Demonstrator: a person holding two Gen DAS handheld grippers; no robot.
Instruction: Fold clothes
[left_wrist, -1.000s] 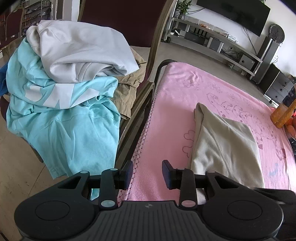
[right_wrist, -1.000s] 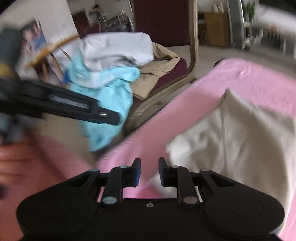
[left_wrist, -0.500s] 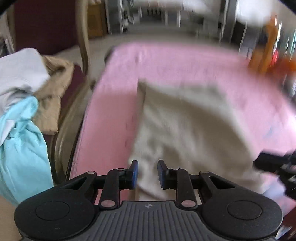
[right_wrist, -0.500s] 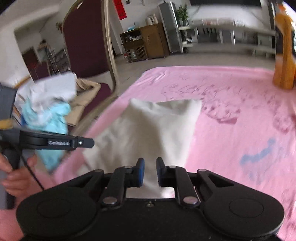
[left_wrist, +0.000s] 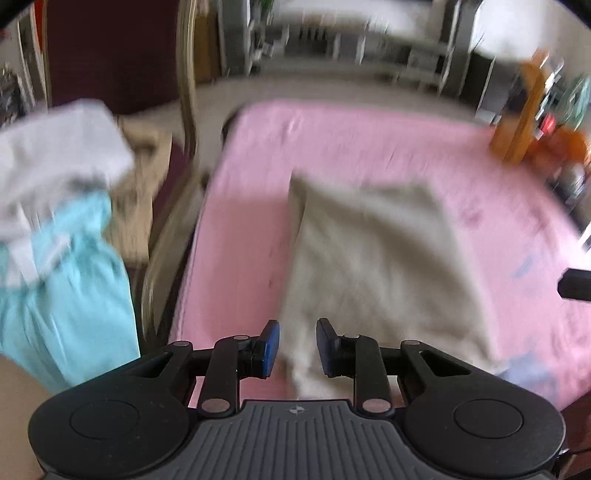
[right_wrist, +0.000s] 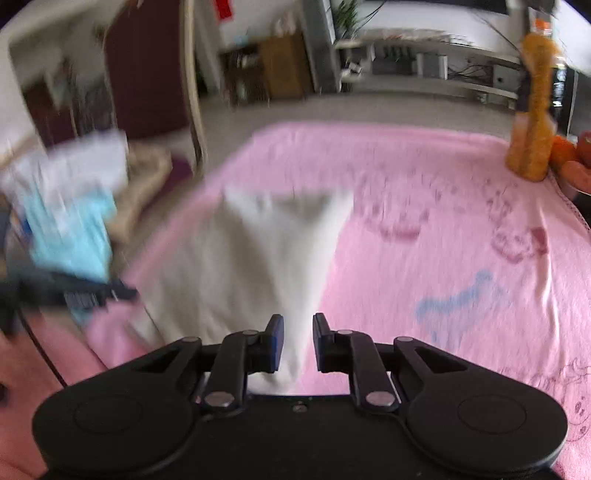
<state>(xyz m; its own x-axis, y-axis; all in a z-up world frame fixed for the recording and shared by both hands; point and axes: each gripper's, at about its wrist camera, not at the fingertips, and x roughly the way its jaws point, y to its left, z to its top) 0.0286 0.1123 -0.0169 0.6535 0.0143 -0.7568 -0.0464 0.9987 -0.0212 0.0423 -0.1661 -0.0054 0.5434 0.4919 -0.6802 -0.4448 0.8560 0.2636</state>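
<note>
— Garment (left_wrist: 373, 258), beige, lies flat on the pink blanket (left_wrist: 332, 144); in the left wrist view the left gripper (left_wrist: 297, 349) has its jaws narrowly apart over the near edge. Whether they pinch the cloth I cannot tell.

— And the right wrist view?

— Right gripper (right_wrist: 298, 343), jaws also narrowly apart, garment corner between them; contact unclear. Only here: orange fruit (right_wrist: 569, 155).

— The chair (left_wrist: 186, 110)?

— Piled with clothes (left_wrist: 62, 229).

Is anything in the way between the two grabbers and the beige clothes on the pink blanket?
Nothing visible is. The beige garment lies right in front of the left gripper and the right gripper, its near edge running between each one's fingers on the pink blanket.
</note>
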